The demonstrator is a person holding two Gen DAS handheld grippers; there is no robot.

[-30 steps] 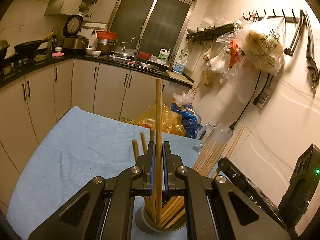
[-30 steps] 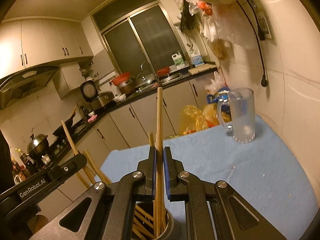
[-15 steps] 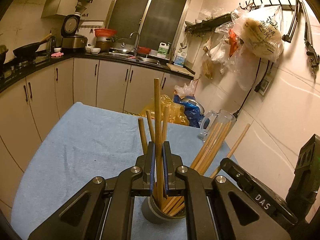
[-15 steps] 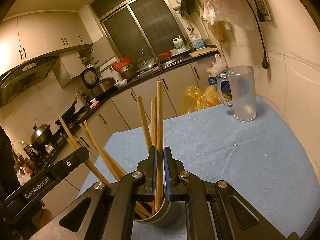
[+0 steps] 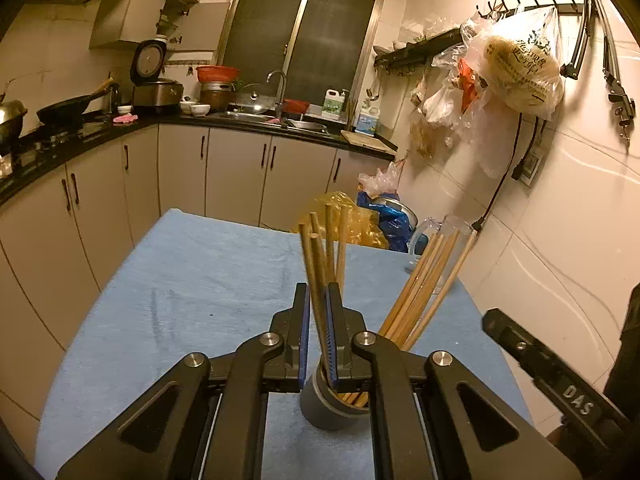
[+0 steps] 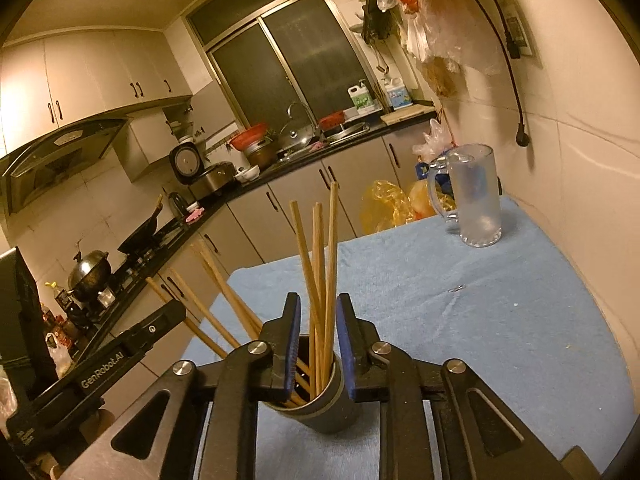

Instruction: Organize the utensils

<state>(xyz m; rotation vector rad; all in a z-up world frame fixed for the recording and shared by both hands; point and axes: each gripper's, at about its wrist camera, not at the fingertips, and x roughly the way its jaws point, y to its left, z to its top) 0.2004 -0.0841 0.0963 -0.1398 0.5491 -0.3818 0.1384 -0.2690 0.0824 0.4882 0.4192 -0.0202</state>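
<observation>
Standing chopsticks [image 6: 320, 280] in cup [image 6: 320, 412].
Left gripper [image 5: 318, 312] pinching one chopstick [image 5: 316, 280]; right gripper [image 6: 318, 320] just opening, chopsticks loose between jaws.

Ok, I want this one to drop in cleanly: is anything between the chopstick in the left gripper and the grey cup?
Nothing visible does. The chopstick clamped in the left gripper runs straight down to the mouth of the grey cup; the other chopsticks lean aside to the right.

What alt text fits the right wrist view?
Right gripper, jaws just opened, straddles upright wooden chopsticks standing in a grey holder on a blue cloth; a glass mug stands at the far corner.
</observation>
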